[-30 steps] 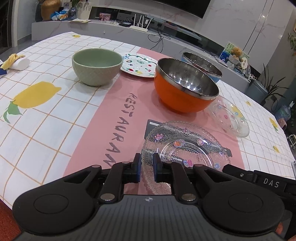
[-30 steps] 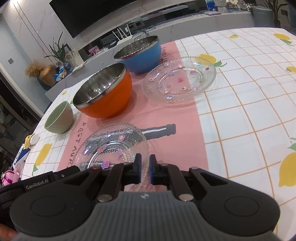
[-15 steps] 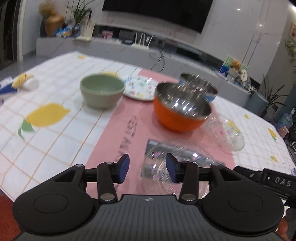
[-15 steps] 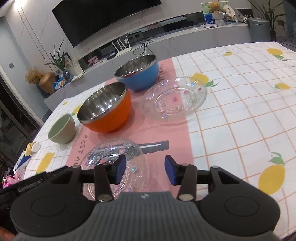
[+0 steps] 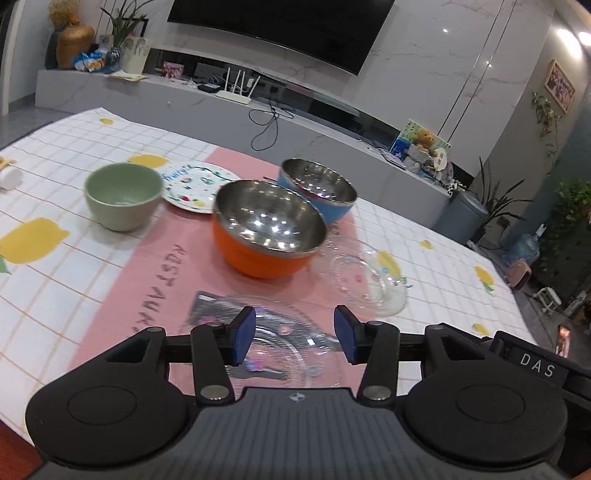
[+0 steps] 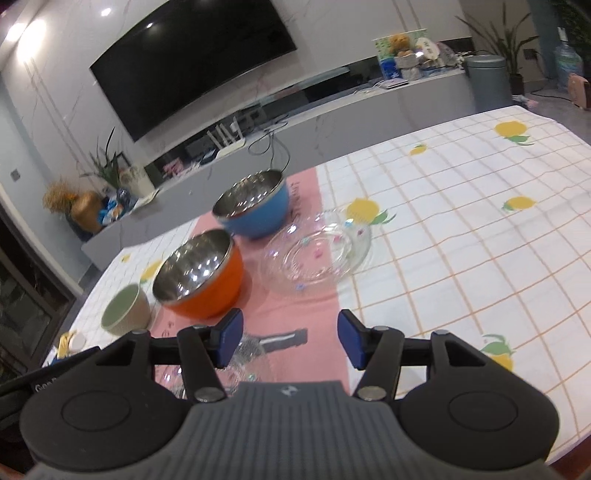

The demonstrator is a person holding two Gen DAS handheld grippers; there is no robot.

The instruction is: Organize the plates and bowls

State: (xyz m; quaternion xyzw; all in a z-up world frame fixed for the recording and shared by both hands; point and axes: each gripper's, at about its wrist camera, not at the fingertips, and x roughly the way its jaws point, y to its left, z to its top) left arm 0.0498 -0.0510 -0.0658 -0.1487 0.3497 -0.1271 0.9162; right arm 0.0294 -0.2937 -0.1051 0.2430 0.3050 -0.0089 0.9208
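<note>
Release done: both hand-held grippers, left [image 5: 294, 339] and right [image 6: 289, 341], were pinching the near glass plate [image 5: 284, 338], now jaws opening, nothing between (plate down on bench [image 5: 74, 280]); next dish is free to grab.

Wall-mounted television [image 5: 291, 29] above long grey console [image 5: 207, 107]

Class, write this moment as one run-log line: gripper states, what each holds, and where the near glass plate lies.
left gripper: opening, empty | right gripper: opening, empty | near glass plate: flat on tablecloth, below both grippers, unheld
</note>
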